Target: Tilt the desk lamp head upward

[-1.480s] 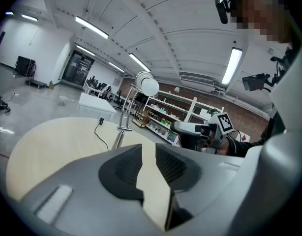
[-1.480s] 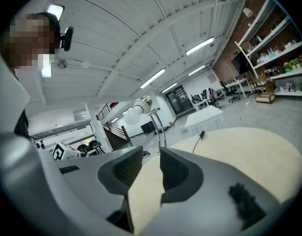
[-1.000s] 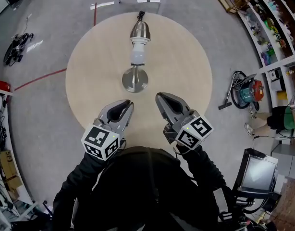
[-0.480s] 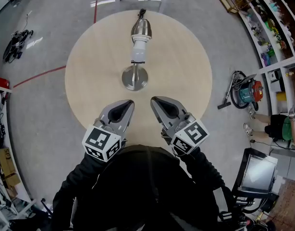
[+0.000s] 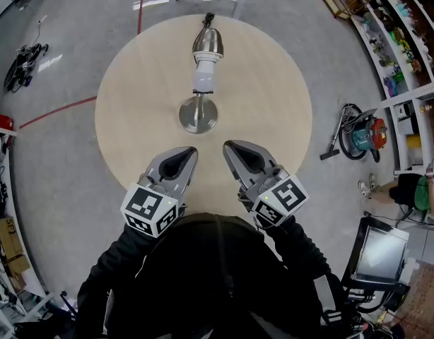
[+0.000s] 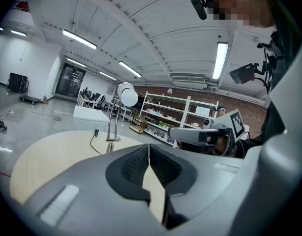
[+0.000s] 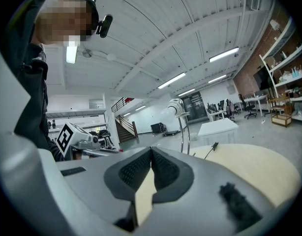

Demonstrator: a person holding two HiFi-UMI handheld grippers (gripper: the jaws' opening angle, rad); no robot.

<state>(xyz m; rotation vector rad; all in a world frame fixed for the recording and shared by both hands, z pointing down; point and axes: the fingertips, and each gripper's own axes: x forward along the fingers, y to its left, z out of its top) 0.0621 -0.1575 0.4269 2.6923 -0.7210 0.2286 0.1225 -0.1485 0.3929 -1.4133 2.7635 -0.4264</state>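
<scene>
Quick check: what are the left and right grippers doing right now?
Left gripper: closed, jaws together, holding nothing.
Right gripper: closed, jaws together, holding nothing.

Closed, empty left tongs [image 5: 191, 150], closed, empty right tongs [image 5: 227, 146], side by side, tips converging slightly, left arm [image 5: 111, 267] and right arm [image 5: 302, 249] dark-sleeved, bent near the body

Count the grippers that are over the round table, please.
2. The left gripper is above the near edge of the table, left of centre; the right gripper is beside it, on its right. Both are shut, empty, and short of the desk lamp. None seems hidden.
</scene>
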